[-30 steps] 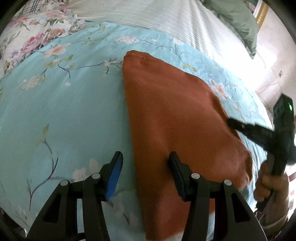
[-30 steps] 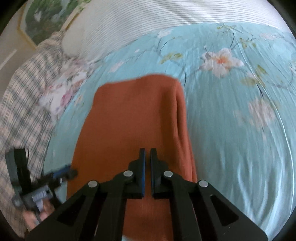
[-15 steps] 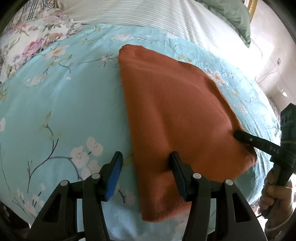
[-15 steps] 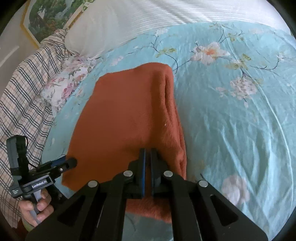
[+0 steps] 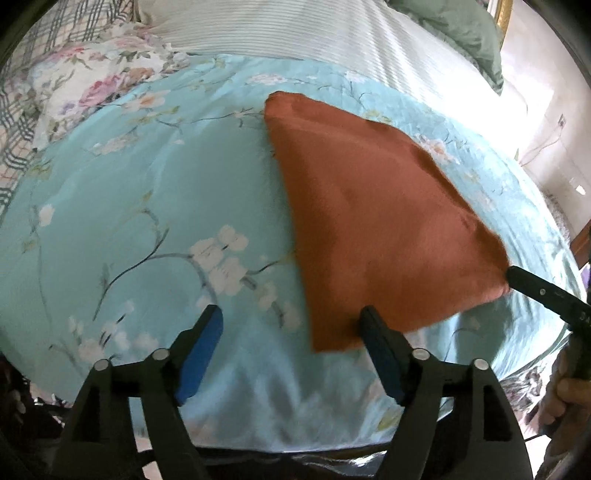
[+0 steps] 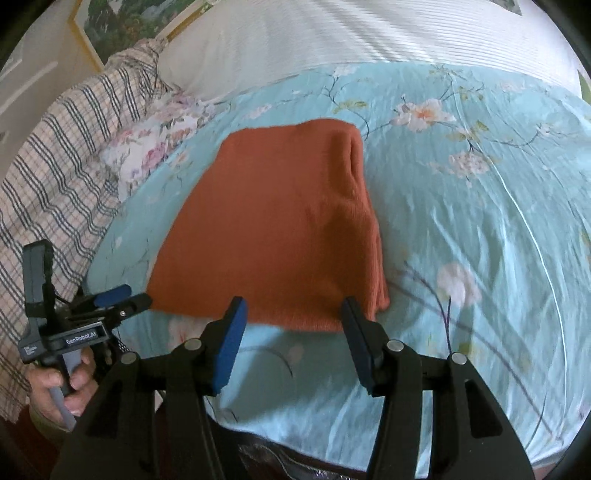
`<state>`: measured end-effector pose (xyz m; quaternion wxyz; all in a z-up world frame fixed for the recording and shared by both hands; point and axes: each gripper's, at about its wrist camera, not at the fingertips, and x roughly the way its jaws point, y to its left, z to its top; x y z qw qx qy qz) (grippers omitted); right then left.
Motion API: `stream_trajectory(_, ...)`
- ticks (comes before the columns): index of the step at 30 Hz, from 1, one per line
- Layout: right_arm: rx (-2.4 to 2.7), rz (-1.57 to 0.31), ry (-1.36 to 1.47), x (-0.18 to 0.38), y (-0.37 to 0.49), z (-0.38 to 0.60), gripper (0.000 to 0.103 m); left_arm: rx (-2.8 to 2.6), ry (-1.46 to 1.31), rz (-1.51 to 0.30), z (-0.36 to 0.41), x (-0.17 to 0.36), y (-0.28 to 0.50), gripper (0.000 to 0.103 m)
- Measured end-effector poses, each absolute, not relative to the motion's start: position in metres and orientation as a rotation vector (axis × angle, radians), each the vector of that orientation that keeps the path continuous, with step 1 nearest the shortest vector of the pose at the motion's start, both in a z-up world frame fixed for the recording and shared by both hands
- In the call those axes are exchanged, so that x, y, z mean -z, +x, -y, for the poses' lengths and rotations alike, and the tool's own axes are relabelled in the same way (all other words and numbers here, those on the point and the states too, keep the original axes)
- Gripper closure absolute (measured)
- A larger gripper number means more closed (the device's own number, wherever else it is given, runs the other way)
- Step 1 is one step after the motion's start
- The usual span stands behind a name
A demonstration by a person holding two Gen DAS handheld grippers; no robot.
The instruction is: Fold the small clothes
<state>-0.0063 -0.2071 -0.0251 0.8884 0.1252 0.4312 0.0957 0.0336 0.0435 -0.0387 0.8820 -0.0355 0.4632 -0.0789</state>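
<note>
Rust-orange knitted garment [image 6: 273, 229], folded flat with layered edges along its right side, lies on the bed near the near edge. Beneath it a turquoise floral bedsheet [image 6: 480, 206], creased. Beyond that a white striped cover [image 6: 351, 33]; to the left a pink-flowered pillow [image 6: 147, 155] and a plaid blanket [image 6: 55, 155]. A framed picture [image 6: 122, 22] hangs on the wall behind; a green pillow [image 5: 465, 29] sits at the far corner in the left wrist view.

Left hand-held gripper [image 5: 291, 347]: fingers spread apart, holding nothing, its right finger overlapping the garment's near left corner in view; contact cannot be told. Right hand-held gripper [image 6: 291, 332]: fingers wide apart, poised just in front of the garment's near hem, gripping nothing.

Seen from the left wrist view, the right tool's tip meets the garment's right corner at the frame edge; its fingers are cut off there. The holder's hands [image 6: 62, 387] show only partly. Sheet blurred close to the lens
</note>
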Motion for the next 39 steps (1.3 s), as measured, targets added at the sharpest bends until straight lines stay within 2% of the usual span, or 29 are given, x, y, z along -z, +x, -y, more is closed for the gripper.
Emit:
stream_trajectory(1, -0.196, -0.903, 0.254, 0.026, -0.01, 0.206, 0.047, 0.153, -0.053, -0.964, -0.044, 0.039, 0.029, 0.025)
stream_trajectory(4, -0.184, -0.914, 0.232, 0.027, -0.019, 0.203, 0.032, 0.124, 0.006, -0.961, -0.043, 0.04, 0.016, 0.025)
stream_trajectory(8, -0.181, -0.922, 0.198, 0.026, -0.033, 0.196, 0.022, 0.095, 0.108, -0.944, -0.038, 0.039, -0.001, 0.025)
stream_trajectory(16, -0.229, -0.947, 0.126, 0.019, -0.048, 0.181, 0.016, 0.092, 0.174, -0.929, -0.032, 0.025, -0.022, 0.025)
stream_trajectory(22, -0.274, -0.907, 0.084, -0.013, -0.053, 0.178, 0.004, 0.055, 0.232, -0.872, -0.028, -0.01, -0.03, 0.021)
stream_trajectory(29, -0.302, -0.853, 0.061, -0.051, -0.055, 0.178, 0.001, 0.047, 0.282, -0.811, -0.025, -0.052, -0.03, 0.018)
stream_trajectory(31, -0.295, -0.848, 0.06, -0.053, -0.054, 0.178, 0.001, 0.04, 0.28, -0.788, -0.024, -0.06, -0.03, 0.014)
stream_trajectory(35, -0.274, -0.862, 0.086, -0.041, -0.048, 0.182, 0.001, 0.03, 0.26, -0.767, -0.022, -0.062, -0.028, 0.008)
stream_trajectory(39, -0.26, -0.884, 0.113, -0.022, -0.041, 0.183, 0.001, 0.015, 0.274, -0.782, -0.018, -0.045, -0.02, 0.008)
